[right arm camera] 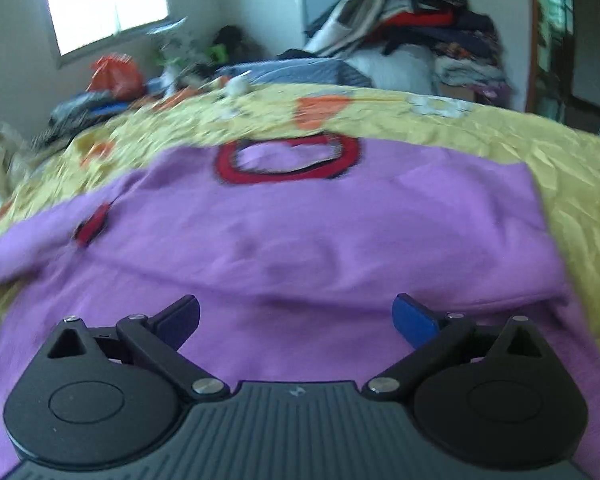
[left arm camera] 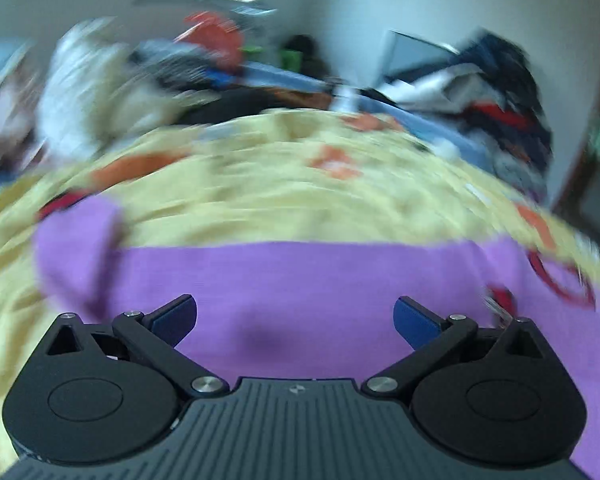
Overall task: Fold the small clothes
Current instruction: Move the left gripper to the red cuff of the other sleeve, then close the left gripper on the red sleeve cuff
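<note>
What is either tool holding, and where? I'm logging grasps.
Nothing. The left tool and right tool both stand open above the purple shirt.

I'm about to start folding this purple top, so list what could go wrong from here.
1. Both claws, left and right, are open over the purple top; a pinch might also catch the wrinkled yellow bedspread beneath.
2. One sleeve lies bunched, so the fold may come out uneven.
3. Both views are blurred by motion, so aim may be off.

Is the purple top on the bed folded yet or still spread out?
Mostly spread: the purple top lies flat on the yellow quilt, red neckline showing, one sleeve out sideways. The other side looks tucked.
</note>
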`<state>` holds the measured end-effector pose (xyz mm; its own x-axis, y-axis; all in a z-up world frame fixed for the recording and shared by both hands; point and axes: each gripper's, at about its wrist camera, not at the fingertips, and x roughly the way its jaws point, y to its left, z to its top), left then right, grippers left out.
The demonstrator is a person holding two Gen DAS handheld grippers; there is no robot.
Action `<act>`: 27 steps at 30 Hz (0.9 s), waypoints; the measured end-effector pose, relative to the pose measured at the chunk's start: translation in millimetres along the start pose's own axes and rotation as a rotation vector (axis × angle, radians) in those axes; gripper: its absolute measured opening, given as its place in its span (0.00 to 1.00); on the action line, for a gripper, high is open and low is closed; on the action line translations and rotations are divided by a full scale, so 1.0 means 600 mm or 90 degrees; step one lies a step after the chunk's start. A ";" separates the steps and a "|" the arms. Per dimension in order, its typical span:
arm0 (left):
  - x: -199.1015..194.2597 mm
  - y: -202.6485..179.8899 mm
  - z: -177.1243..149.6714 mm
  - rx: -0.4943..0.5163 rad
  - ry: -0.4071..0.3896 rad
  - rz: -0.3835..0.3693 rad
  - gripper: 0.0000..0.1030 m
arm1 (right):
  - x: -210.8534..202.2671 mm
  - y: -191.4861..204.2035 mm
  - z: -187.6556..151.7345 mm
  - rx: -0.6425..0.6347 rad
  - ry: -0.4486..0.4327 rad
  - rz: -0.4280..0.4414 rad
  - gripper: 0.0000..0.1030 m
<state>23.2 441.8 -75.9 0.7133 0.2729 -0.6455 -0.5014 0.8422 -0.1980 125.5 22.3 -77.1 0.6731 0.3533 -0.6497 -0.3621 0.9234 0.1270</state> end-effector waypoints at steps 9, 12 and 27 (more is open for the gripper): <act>0.039 0.283 0.072 -0.279 0.055 -0.056 1.00 | 0.025 0.131 -0.038 -0.130 0.013 -0.002 1.00; 0.059 0.305 0.092 -0.301 0.046 -0.077 1.00 | 0.016 0.133 -0.046 -0.137 0.003 -0.004 1.00; 0.039 0.377 0.088 -0.428 -0.013 -0.081 0.02 | 0.021 0.118 -0.043 -0.092 0.005 0.006 1.00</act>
<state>-47.8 663.0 -96.9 0.7924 0.2047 -0.5746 -0.6036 0.3982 -0.6907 91.4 88.2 -95.7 0.6645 0.3603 -0.6547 -0.4577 0.8888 0.0247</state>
